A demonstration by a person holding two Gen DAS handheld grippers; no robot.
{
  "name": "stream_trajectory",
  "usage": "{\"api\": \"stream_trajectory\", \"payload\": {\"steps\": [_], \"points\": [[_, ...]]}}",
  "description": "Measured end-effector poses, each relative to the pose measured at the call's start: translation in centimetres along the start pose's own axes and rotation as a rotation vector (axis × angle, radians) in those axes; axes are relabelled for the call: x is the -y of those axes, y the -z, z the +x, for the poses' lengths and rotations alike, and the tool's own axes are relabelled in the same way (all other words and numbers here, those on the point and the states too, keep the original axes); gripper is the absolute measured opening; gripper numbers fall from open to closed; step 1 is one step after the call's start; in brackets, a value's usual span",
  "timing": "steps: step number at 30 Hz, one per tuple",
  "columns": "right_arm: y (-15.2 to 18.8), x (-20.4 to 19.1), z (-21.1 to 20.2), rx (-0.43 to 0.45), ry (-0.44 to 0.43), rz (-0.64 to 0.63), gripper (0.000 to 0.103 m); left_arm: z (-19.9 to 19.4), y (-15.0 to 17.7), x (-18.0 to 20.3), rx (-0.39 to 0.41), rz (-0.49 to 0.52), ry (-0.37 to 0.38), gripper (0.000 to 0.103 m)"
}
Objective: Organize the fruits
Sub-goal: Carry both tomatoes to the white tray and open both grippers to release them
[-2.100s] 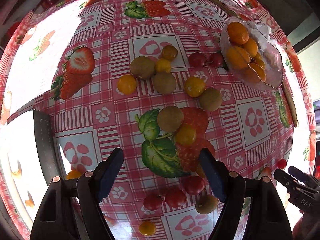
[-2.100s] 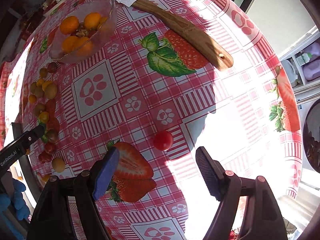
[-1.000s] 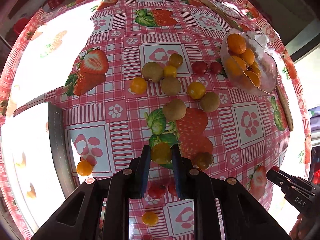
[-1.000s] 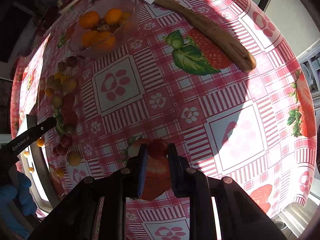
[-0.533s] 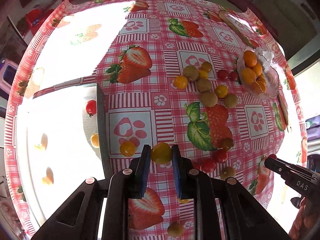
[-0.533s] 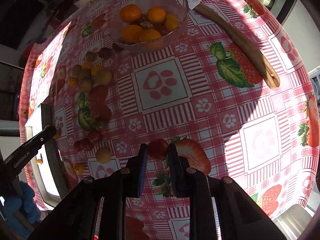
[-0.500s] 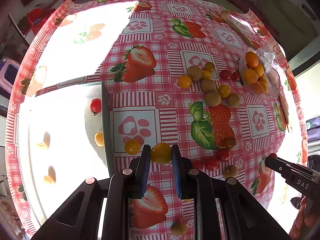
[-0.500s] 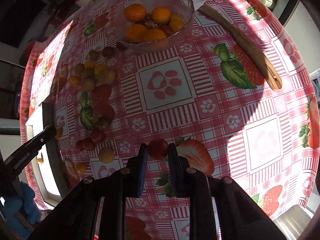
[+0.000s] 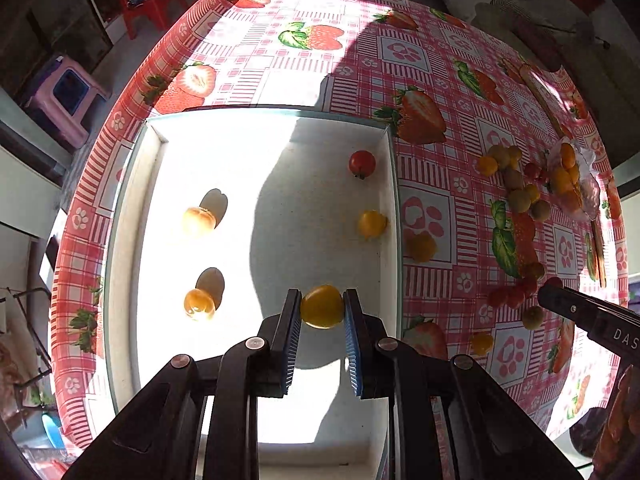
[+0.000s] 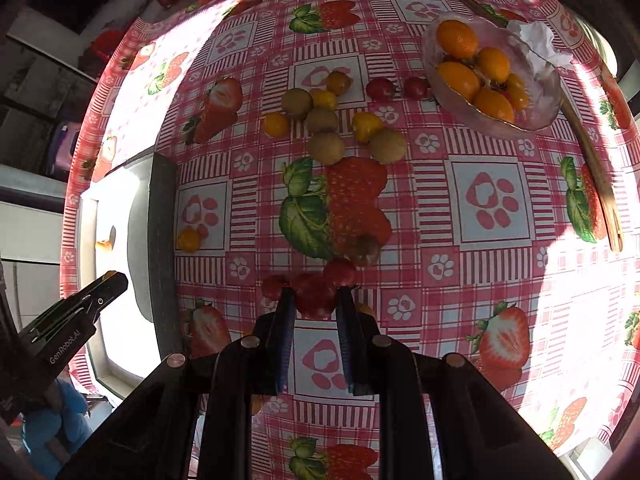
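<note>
My left gripper [image 9: 322,307] is shut on a yellow tomato [image 9: 322,306] and holds it over the white tray [image 9: 128,208], near its right wall. In the tray lie a red tomato [image 9: 362,163], a yellow one [image 9: 372,224] and two orange fruits [image 9: 198,221]. My right gripper [image 10: 315,296] is shut on a red tomato [image 10: 315,295] above the loose fruits on the cloth. Brown, yellow and red fruits [image 10: 325,147] lie scattered there. The tray also shows at the left of the right wrist view [image 10: 90,220].
A glass bowl [image 10: 532,112] of oranges stands at the far right, with a wooden spoon [image 10: 596,168] and a crumpled tissue [image 10: 538,38] beside it. The table has a red strawberry-check cloth [image 10: 492,196]. Chairs and stools stand beyond the table's far left edge.
My left gripper has carried the yellow tomato left, from over the cloth to over the tray. My right gripper has carried the red tomato left, to above the loose fruits.
</note>
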State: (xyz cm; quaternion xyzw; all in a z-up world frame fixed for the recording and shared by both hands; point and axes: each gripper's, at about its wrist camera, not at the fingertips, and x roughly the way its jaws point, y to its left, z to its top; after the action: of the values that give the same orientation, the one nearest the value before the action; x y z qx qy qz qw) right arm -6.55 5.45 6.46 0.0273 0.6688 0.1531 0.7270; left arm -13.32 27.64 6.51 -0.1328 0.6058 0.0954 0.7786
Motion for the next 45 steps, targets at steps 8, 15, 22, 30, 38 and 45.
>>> {"api": "stream_trajectory", "payload": {"steps": [8, 15, 22, 30, 38, 45], "points": [[-0.8, -7.8, 1.8, -0.022, -0.042, -0.128, 0.023, -0.2, 2.5, -5.9, -0.014, -0.076, -0.059, 0.023], [-0.3, -13.8, 4.6, -0.071, -0.082, -0.22, 0.023, 1.0, 4.6, -9.2, -0.056, -0.138, -0.087, 0.023], [0.0, -17.4, 7.5, -0.128, -0.071, -0.284, 0.023, 2.4, 4.8, -9.6, -0.069, -0.131, -0.097, 0.023], [-0.1, -18.4, 10.3, -0.174, -0.035, -0.297, 0.024, 2.2, 5.0, -8.7, -0.058, -0.094, -0.121, 0.023], [-0.6, -18.6, 10.7, -0.182, -0.059, -0.294, 0.04, 1.9, 5.1, -8.1, -0.06, -0.047, -0.179, 0.065], [-1.3, -17.9, 8.6, -0.145, -0.106, -0.271, 0.072, 1.3, 4.9, -7.2, -0.073, -0.031, -0.182, 0.065]]}}
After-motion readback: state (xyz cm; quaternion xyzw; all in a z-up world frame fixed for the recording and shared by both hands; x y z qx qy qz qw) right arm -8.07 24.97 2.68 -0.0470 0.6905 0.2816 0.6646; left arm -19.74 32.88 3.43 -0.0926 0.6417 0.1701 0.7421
